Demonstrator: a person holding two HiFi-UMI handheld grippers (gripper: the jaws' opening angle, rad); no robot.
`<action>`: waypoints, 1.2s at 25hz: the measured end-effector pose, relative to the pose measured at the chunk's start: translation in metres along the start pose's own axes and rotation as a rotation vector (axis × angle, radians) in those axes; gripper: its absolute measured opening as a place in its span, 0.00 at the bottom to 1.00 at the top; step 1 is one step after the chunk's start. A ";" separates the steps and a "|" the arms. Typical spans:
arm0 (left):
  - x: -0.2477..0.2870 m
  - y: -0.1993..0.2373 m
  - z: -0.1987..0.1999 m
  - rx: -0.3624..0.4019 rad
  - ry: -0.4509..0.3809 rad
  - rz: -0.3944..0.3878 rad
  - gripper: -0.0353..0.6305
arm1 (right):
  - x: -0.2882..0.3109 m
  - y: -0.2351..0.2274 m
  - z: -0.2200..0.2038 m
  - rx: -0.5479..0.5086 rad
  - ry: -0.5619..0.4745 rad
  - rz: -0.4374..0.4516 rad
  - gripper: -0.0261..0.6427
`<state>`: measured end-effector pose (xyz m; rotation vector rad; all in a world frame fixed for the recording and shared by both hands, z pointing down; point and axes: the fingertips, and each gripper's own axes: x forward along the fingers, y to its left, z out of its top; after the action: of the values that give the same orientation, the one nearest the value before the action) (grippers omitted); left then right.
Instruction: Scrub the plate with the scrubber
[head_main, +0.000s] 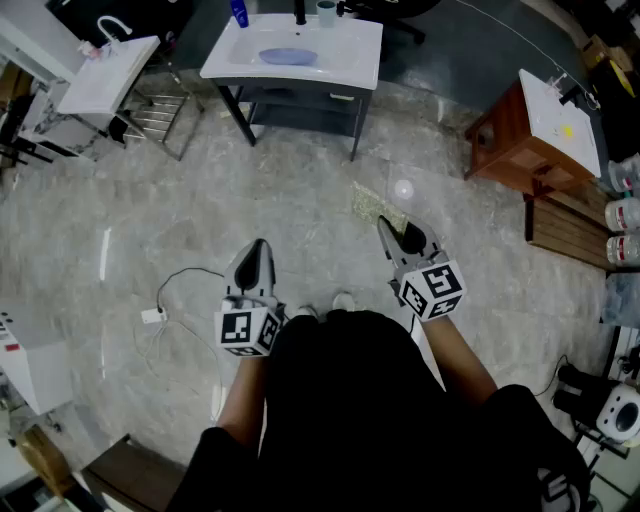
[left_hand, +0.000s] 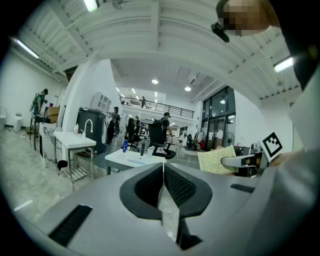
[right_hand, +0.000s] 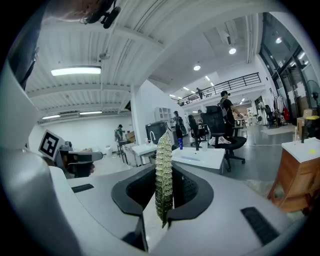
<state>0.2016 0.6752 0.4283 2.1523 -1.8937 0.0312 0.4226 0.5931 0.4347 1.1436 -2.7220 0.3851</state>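
Observation:
A blue plate (head_main: 288, 56) lies in the basin of a white sink table (head_main: 345, 70) far ahead of me across the floor. My right gripper (head_main: 386, 228) is shut on a yellow-green mesh scrubber (head_main: 378, 206), held at waist height and pointing toward the sink. In the right gripper view the scrubber (right_hand: 163, 175) stands edge-on between the pads, with the plate (right_hand: 192, 158) small behind it. My left gripper (head_main: 259, 246) is shut and empty, level with the right one. The left gripper view shows its jaws (left_hand: 163, 168) pressed together, with the scrubber (left_hand: 216, 160) off to the right.
A blue bottle (head_main: 240, 12) and a tap stand at the back of the sink table. Another white sink (head_main: 110, 75) with a metal rack (head_main: 160, 115) is at the far left. A wooden stand (head_main: 535, 135) is at the right. A cable and plug (head_main: 153, 316) lie on the floor.

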 end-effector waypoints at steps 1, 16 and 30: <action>0.000 0.000 0.001 -0.006 -0.006 0.006 0.07 | 0.001 0.002 -0.001 -0.014 0.001 0.008 0.12; 0.002 0.037 0.005 -0.041 -0.036 0.100 0.07 | 0.048 0.021 0.008 -0.072 -0.002 0.109 0.13; 0.102 0.165 0.006 -0.134 -0.014 0.004 0.07 | 0.191 0.033 -0.008 -0.031 0.114 0.033 0.13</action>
<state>0.0545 0.5571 0.4734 2.0654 -1.8516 -0.1064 0.2671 0.4882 0.4841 1.0369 -2.6416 0.3989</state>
